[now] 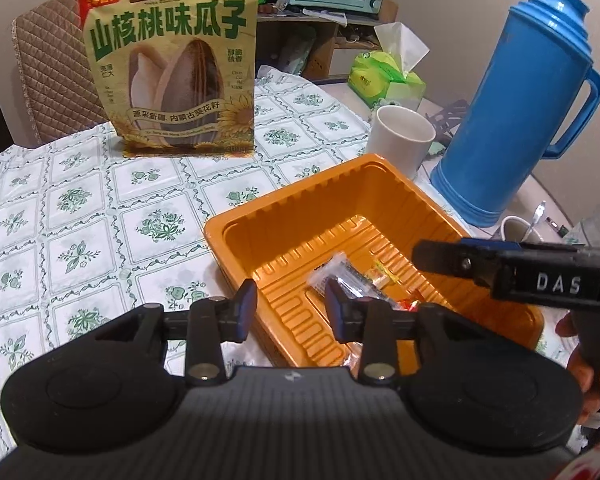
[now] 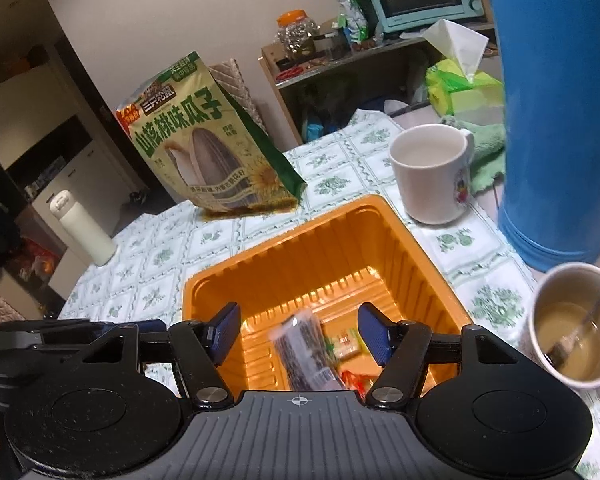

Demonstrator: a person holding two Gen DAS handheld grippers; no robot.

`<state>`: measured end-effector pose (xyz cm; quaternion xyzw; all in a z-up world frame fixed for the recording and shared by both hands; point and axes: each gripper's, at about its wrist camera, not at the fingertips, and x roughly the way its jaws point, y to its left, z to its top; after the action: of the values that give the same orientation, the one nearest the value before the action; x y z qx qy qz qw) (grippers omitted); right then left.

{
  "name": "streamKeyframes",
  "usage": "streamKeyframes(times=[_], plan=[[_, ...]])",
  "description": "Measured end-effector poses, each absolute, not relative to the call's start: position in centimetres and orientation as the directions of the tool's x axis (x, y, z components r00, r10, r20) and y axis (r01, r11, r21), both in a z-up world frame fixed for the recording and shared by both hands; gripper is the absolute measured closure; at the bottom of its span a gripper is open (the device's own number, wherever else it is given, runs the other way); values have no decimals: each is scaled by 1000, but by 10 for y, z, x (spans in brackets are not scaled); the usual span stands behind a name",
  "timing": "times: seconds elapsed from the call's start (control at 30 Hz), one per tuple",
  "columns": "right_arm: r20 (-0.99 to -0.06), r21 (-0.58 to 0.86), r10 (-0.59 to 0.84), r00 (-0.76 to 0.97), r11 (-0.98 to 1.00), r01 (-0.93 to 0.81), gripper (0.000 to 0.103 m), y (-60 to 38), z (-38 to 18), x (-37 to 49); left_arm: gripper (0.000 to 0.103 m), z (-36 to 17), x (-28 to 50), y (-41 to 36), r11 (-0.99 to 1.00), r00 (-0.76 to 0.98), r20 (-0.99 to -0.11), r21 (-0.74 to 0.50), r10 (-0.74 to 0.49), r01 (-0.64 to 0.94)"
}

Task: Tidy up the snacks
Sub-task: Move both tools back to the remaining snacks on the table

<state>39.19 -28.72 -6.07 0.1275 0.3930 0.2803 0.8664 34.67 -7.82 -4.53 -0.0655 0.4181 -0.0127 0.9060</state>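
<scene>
An orange plastic tray (image 1: 284, 216) (image 2: 228, 280) sits on the flower-patterned tablecloth. Small wrapped snacks lie in it: a clear packet of dark seeds (image 1: 336, 276), a yellow-green wrapper (image 1: 384, 276) and a red one (image 1: 408, 304). My left gripper (image 1: 292, 308) hangs over the tray's near left rim, jaws a little apart with nothing between them. My right gripper (image 2: 299, 332) stands open above the tray. The dark packet (image 2: 304, 348) shows blurred in the gap and touches neither pad. The right gripper's fingers (image 1: 440, 258) reach in from the right in the left wrist view.
A tall sunflower-seed bag (image 1: 172, 60) (image 2: 216, 148) stands behind the tray. A white mug (image 1: 400, 136) (image 2: 432, 172), a blue thermos (image 1: 520, 100) (image 2: 560, 120) and a green tissue pack (image 1: 388, 76) crowd the right side. A paper cup with drink and spoon (image 2: 568, 328) stands close right, and a white bottle (image 2: 84, 232) far left.
</scene>
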Motion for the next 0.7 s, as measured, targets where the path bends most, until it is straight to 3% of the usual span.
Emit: streamKeyframes(times=[0.17, 0.7], plan=[[-624, 422, 569, 535, 822, -383, 38, -292, -58, 368, 60, -37, 330, -76, 989, 658, -747, -146, -98, -18], [-591, 405, 526, 612, 849, -338, 38, -301, -41, 277, 59, -19, 250, -47, 981, 682, -720, -194, -127, -22]])
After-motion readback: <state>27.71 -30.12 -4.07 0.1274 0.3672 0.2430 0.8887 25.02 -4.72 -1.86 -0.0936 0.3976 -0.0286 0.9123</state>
